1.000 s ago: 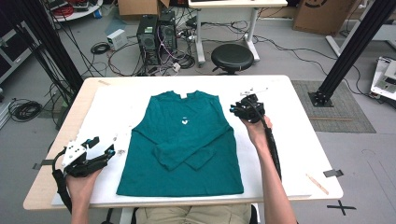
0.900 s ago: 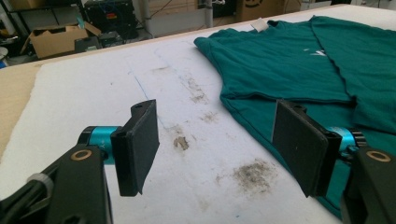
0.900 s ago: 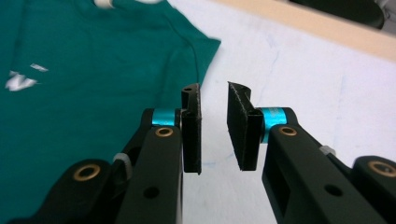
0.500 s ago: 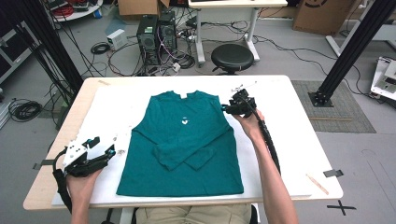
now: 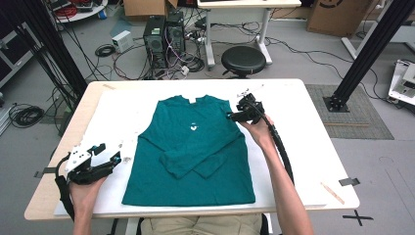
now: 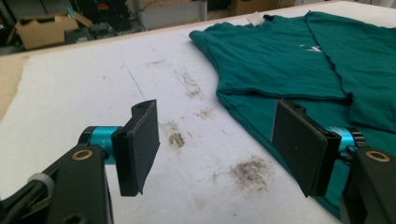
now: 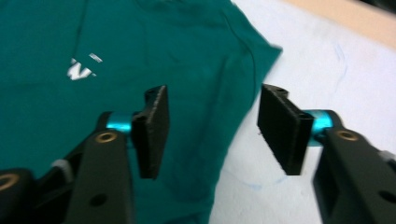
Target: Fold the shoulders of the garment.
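Note:
A teal long-sleeve shirt [image 5: 191,156] lies flat on the white-covered table [image 5: 313,147], both sleeves folded across its front. My right gripper [image 5: 234,116] hovers at the shirt's right shoulder edge. Its jaws have just been opening, and in the right gripper view [image 7: 212,128] they stand apart over the shirt's hem [image 7: 140,56], with nothing pinched between them. My left gripper [image 5: 108,152] rests at the front left of the table, open and empty. In the left gripper view [image 6: 215,140] the shirt [image 6: 289,60] lies just to its right.
Grey smudges mark the white cover [image 6: 247,170] ahead of the left gripper. A thin wooden stick [image 5: 333,192] lies near the table's front right corner. Beyond the far edge stand a black stool [image 5: 243,59], computer towers [image 5: 164,32] and a black frame post [image 5: 364,54].
The right gripper has shifted left toward the shirt's shoulder edge and its jaws have spread wider. The left gripper and the shirt have not moved.

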### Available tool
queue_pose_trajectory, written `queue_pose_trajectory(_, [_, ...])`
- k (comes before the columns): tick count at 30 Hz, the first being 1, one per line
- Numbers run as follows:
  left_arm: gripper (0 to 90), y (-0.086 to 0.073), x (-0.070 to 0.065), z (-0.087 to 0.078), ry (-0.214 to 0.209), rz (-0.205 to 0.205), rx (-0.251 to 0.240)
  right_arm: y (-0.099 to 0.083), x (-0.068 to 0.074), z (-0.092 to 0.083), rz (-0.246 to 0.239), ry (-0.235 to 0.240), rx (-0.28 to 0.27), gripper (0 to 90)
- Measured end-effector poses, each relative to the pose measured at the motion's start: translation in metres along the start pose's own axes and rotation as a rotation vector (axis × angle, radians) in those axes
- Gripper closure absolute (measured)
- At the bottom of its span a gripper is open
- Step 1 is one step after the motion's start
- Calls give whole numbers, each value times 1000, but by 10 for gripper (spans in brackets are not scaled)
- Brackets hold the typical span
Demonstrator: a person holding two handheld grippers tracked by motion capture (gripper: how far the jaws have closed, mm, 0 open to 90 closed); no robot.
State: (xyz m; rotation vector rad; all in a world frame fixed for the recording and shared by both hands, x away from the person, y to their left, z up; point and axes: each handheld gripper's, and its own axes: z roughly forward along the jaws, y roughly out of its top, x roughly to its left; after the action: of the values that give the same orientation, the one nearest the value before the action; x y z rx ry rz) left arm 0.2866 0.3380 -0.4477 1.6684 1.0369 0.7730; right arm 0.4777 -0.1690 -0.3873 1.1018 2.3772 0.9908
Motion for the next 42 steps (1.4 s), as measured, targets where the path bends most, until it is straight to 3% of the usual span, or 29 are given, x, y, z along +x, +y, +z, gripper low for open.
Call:
queue_pose_trajectory(3, [323, 4, 0, 2, -29, -8, 9, 3, 4, -10, -37, -21, -36, 362])
queue_pose_trajectory(8, [323, 14, -3, 9, -48, 16, 22, 0, 2, -26, -7, -11, -41, 315])
queue_pose_trajectory(12, [323, 18, -2, 11, -62, -12, 29, -2, 4, -26, -20, -9, -42, 314])
queue_pose_trajectory(14, [323, 25, -2, 12, -66, -26, 20, -1, 1, -21, -21, -18, -51, 365])
queue_pose_trajectory(15, [323, 29, -1, 13, -61, -20, 25, 0, -1, -18, -18, -31, -59, 501])
queue_pose_trajectory(16, [326, 31, -2, 14, -57, -16, 23, 2, -2, -15, -23, -66, -56, 540])
queue_pose_trajectory(17, [327, 33, -2, 16, -55, -12, 18, 4, -4, -10, -34, -87, -52, 552])
queue_pose_trajectory(18, [330, 34, -2, 18, -54, -9, 16, 7, -7, -5, -23, -56, -41, 564])
queue_pose_trajectory(19, [334, 34, -2, 21, -55, -10, 19, 11, -11, 1, -15, -18, -4, 564])
queue_pose_trajectory(21, [339, 31, -1, 27, -43, -7, 41, 20, -13, 15, -50, -39, 75, 567])
queue_pose_trajectory(25, [339, 26, 0, 31, -25, -12, 53, 29, -23, 48, -54, -57, 109, 577])
queue_pose_trajectory(30, [348, 22, 2, 31, -17, -12, 49, 17, -33, 77, -29, -80, 135, 596])
queue_pose_trajectory(35, [354, 21, 0, 33, -18, 7, 72, 14, -36, 81, 1, -65, 102, 753])
queue_pose_trajectory(37, [359, 20, -1, 34, -20, 8, 74, 14, -37, 80, 0, -110, 97, 784])
queue_pose_trajectory(39, [362, 19, -2, 33, -19, 8, 71, 13, -41, 79, 17, -119, 90, 785])
queue_pose_trajectory(41, [362, 18, -1, 32, -14, 9, 70, 10, -47, 80, 12, -168, 118, 810])
queue_pose_trajectory(42, [362, 18, -1, 32, -13, 9, 72, 8, -52, 80, 35, -158, 119, 806])
